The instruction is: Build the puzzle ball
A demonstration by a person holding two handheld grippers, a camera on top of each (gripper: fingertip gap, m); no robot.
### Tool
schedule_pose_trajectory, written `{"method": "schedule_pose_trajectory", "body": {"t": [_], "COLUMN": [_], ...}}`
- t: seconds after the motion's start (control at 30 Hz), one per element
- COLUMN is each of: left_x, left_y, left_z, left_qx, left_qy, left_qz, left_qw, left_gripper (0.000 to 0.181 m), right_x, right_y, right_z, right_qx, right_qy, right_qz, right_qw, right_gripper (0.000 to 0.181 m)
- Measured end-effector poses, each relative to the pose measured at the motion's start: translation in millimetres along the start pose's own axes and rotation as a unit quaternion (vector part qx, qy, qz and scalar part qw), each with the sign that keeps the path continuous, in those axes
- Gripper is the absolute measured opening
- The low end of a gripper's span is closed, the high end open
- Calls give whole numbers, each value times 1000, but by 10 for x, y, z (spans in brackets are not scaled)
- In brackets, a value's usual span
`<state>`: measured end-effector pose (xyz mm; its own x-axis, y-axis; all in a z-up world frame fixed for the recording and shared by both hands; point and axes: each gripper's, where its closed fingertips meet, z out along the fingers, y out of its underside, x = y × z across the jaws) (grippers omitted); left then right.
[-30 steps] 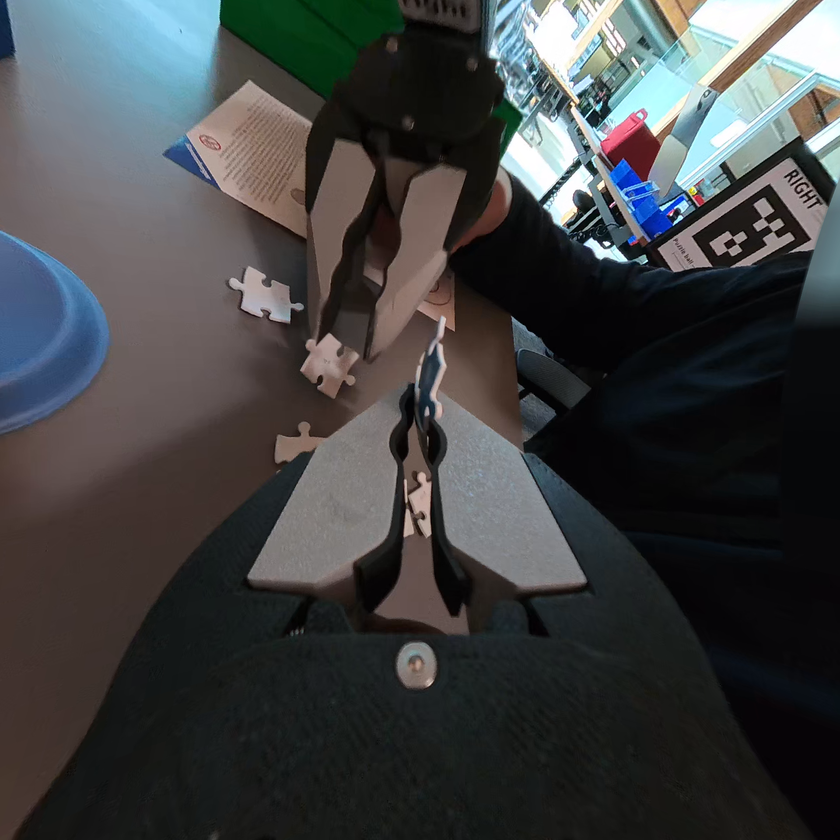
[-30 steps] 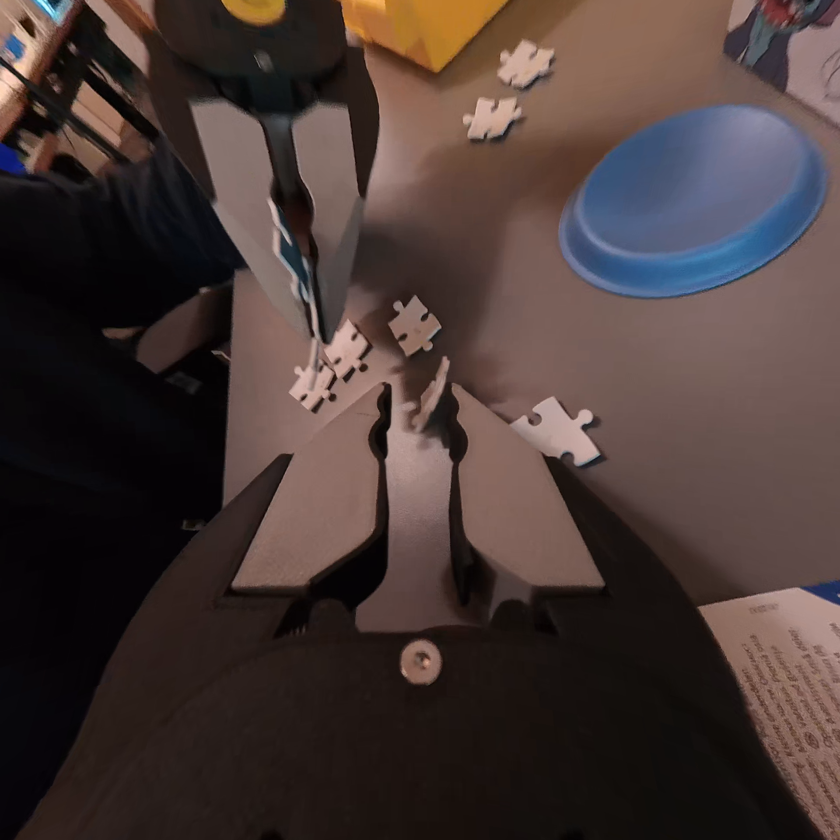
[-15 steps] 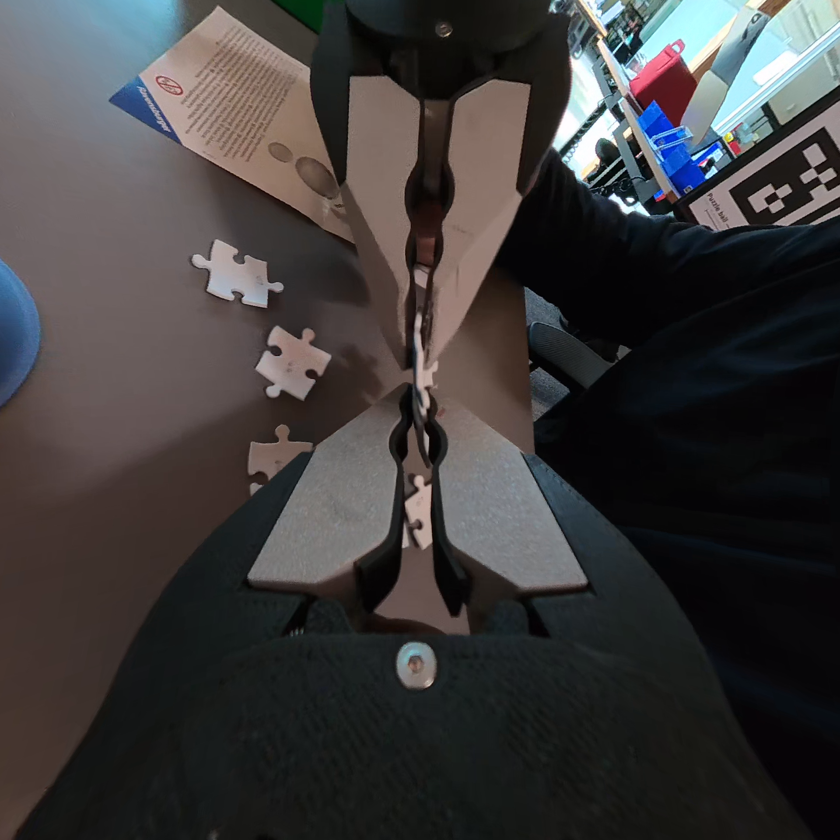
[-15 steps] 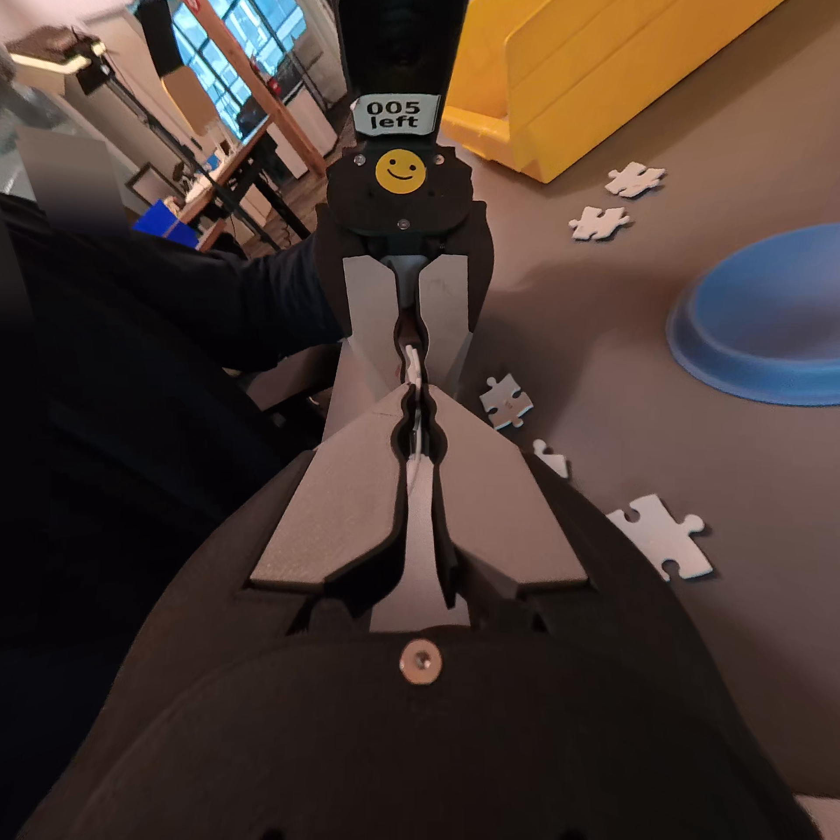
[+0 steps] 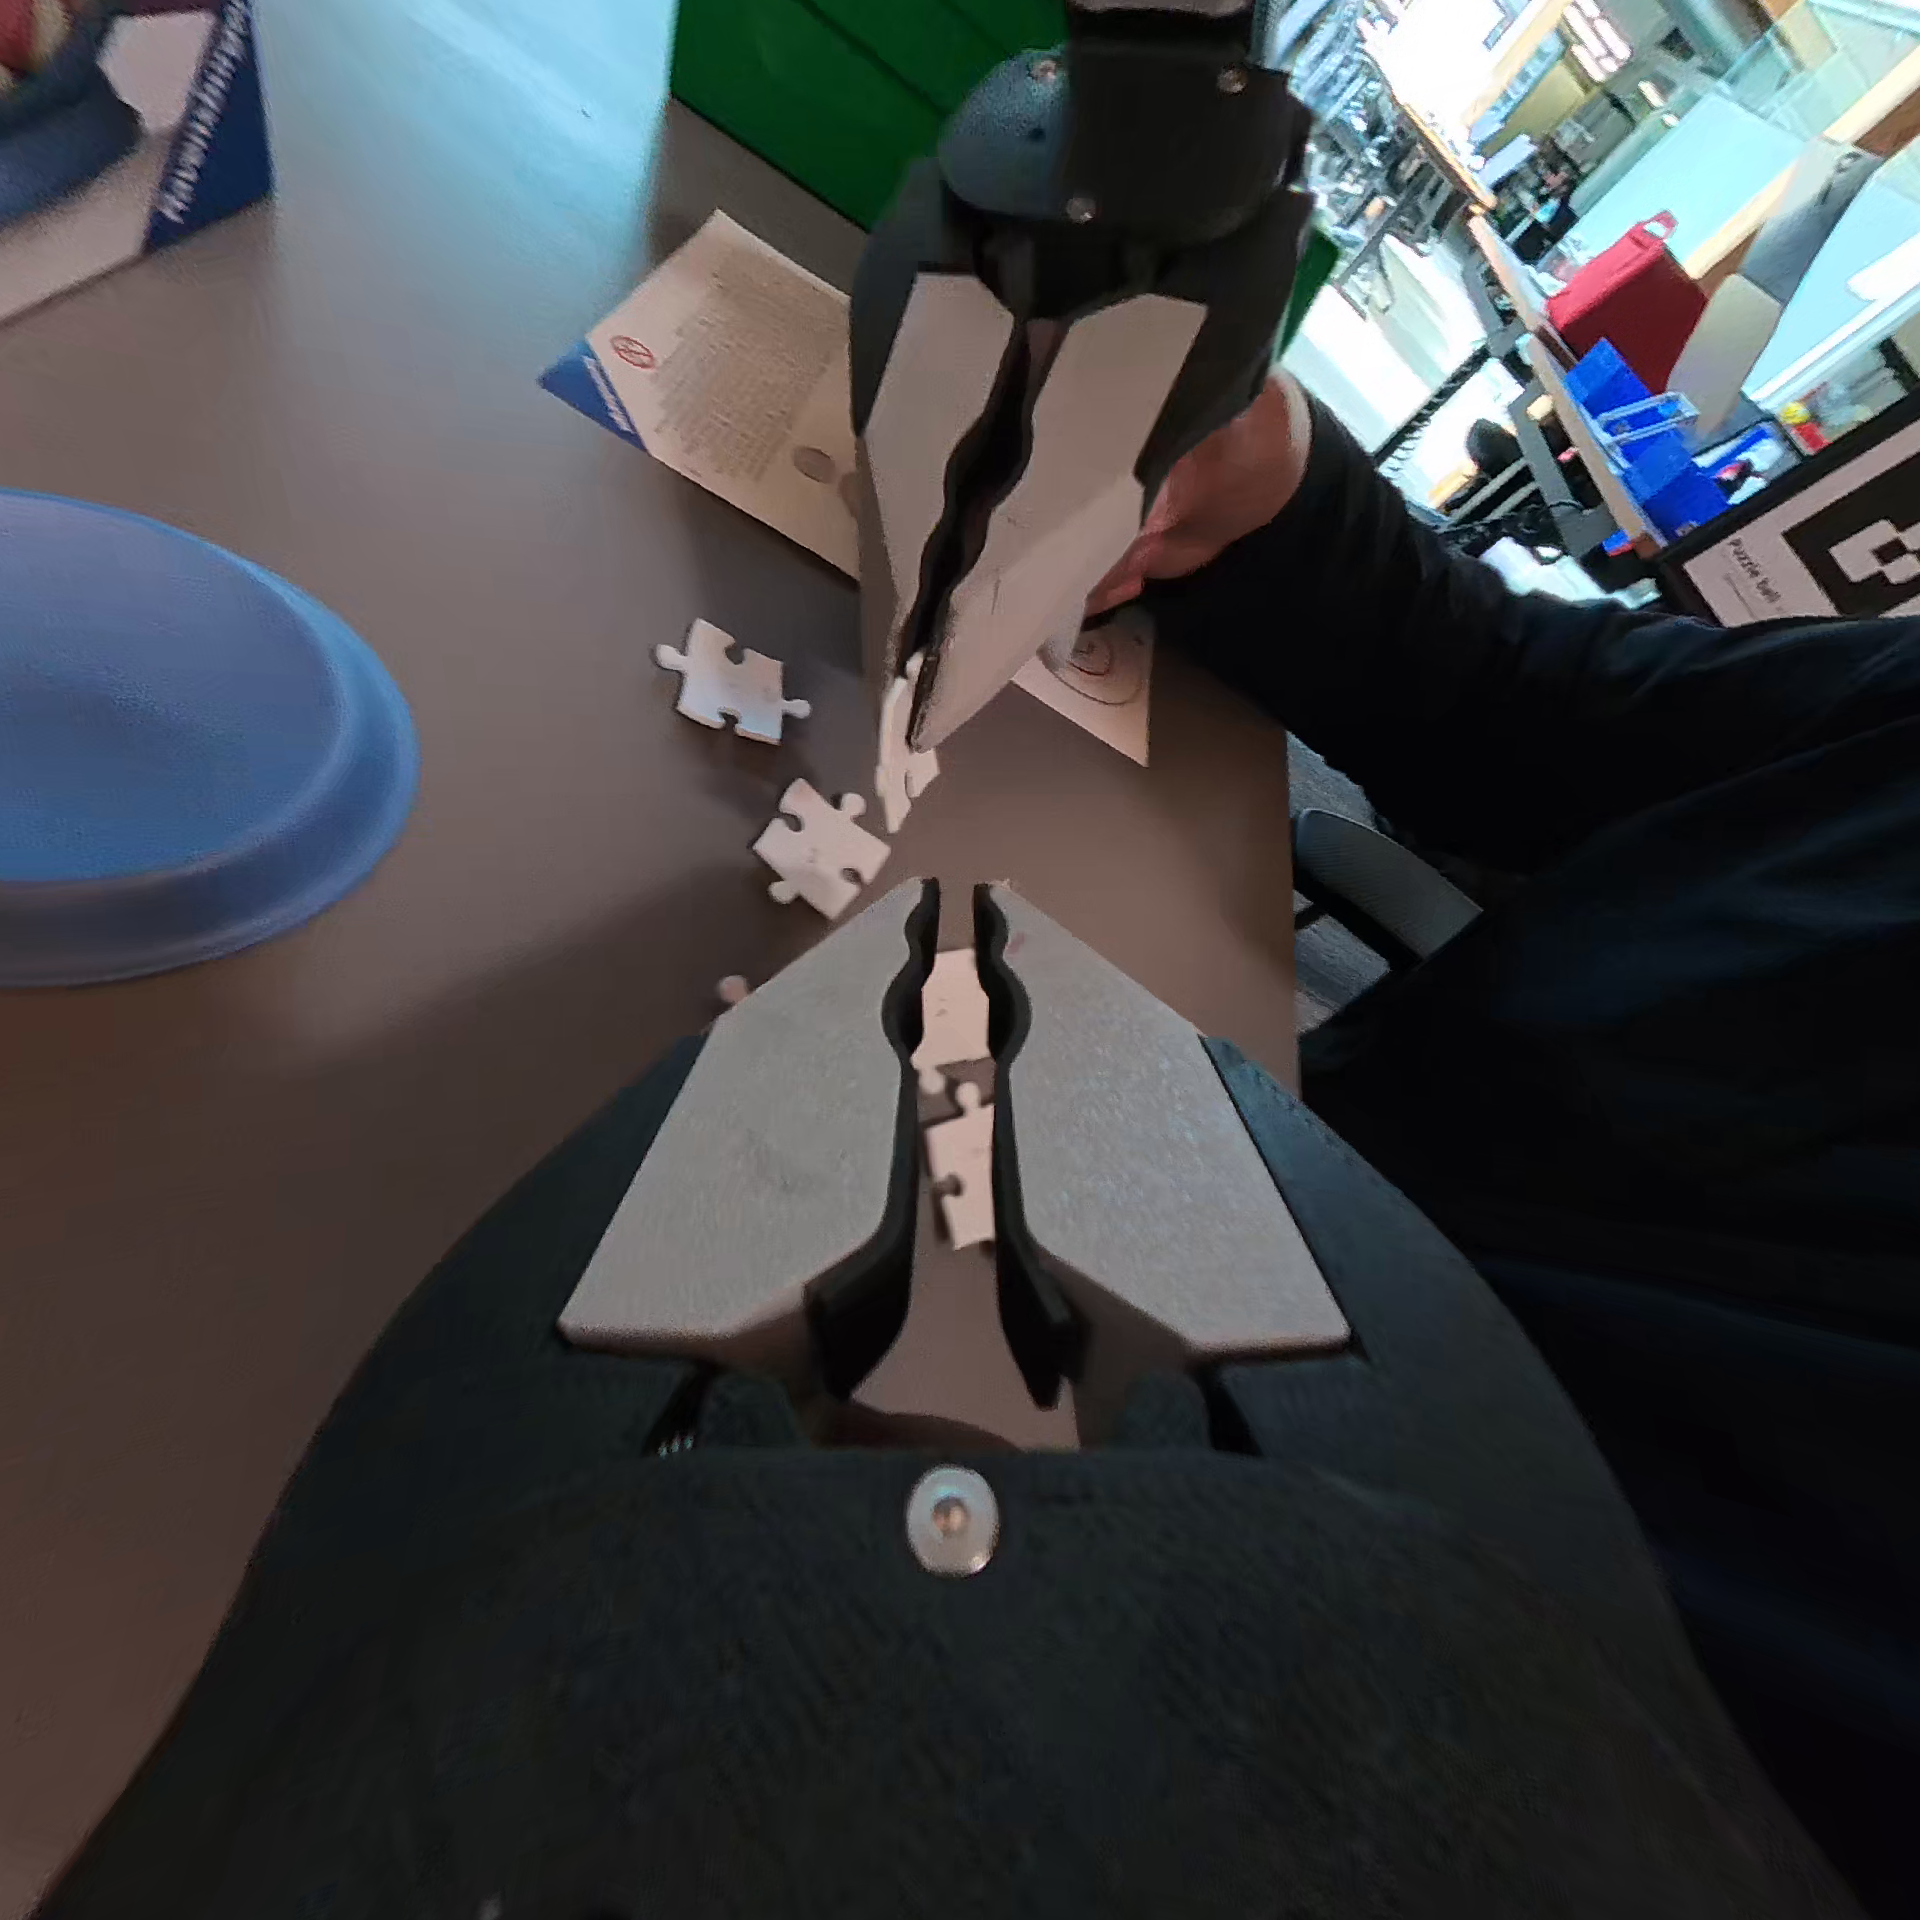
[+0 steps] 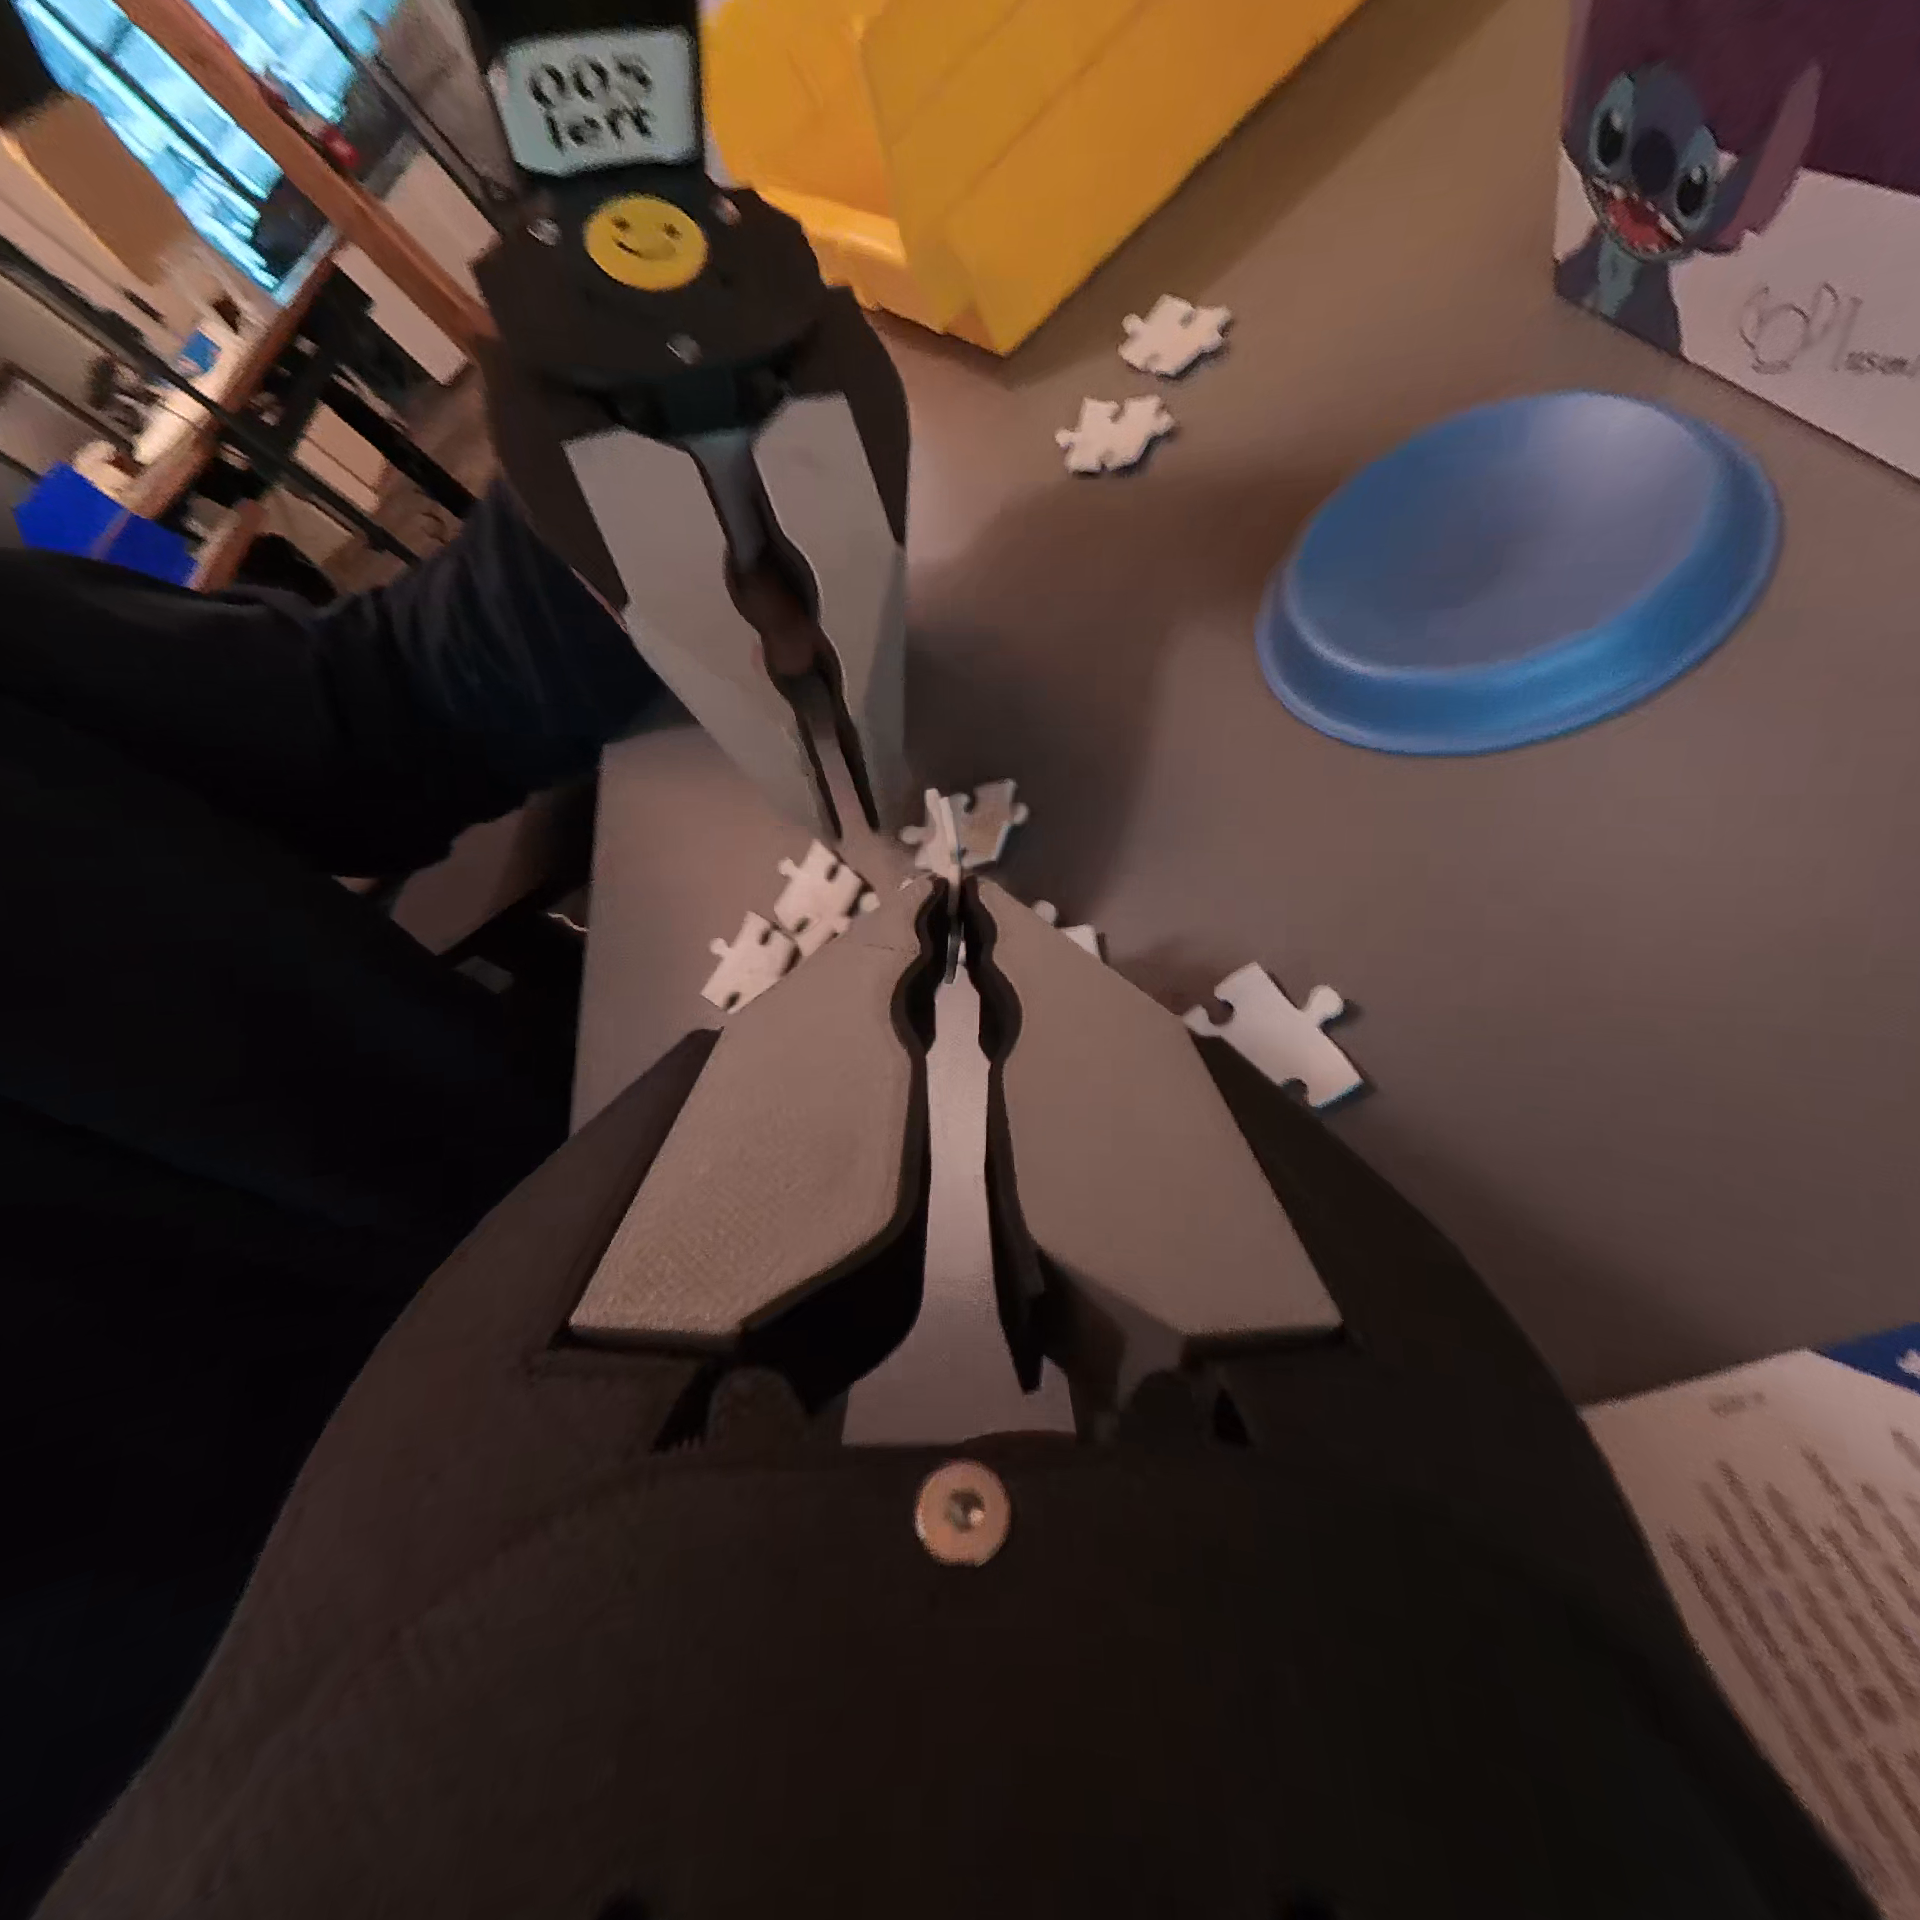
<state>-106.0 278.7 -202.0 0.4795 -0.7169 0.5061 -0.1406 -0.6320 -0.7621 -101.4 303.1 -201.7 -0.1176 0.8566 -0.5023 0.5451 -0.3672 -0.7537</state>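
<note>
The right hand-held gripper (image 6: 954, 902) pinches joined puzzle pieces (image 6: 943, 842) at centre frame, just above the bench (image 6: 1455, 935). The left hand-held gripper (image 5: 957, 891) stands narrowly parted and empty, its tips near the right one's. Loose pieces (image 5: 821, 847) lie below; a blue dish (image 6: 1517, 582) sits upper right.

Black textured gripper bodies (image 5: 956, 1714) — grey wedge fingers (image 5: 769, 1164), one silver screw (image 5: 952, 1519) — dark sleeves (image 5: 1507, 665).

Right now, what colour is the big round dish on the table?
Blue. The dish shows best in the right wrist view, sitting on the brown table.
</note>
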Motion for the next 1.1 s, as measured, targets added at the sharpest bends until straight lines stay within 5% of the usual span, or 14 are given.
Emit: {"method": "schedule_pose_trajectory", "body": {"t": [0.23,0.43,0.6,0.9,1.1], "left_x": [-114,-109,-164,-115,-97], "left_y": [64,254,349,315,268], "left_z": [-44,34,88,119,96], "left_qx": [-22,-78,-102,-100,-90], "left_qy": [-43,-57,-72,-100,-112], "left_qz": [23,53,63,128,143], "left_qw": [999,994,990,982,979], "left_gripper": [7,10,10,8,10], "right_x": [282,461,213,-219,-30], "right_y": [97,135,45,579,340], "right_z": [35,-35,-197,12,-724], "right_qx": [-20,-44,-25,-131,-44], "right_qy": [63,132,92,121,203], "right_qz": [22,-5,-18,-54,-14], "right_qw": [998,990,995,983,978], "right_gripper": [2,26,34,37,38]}}
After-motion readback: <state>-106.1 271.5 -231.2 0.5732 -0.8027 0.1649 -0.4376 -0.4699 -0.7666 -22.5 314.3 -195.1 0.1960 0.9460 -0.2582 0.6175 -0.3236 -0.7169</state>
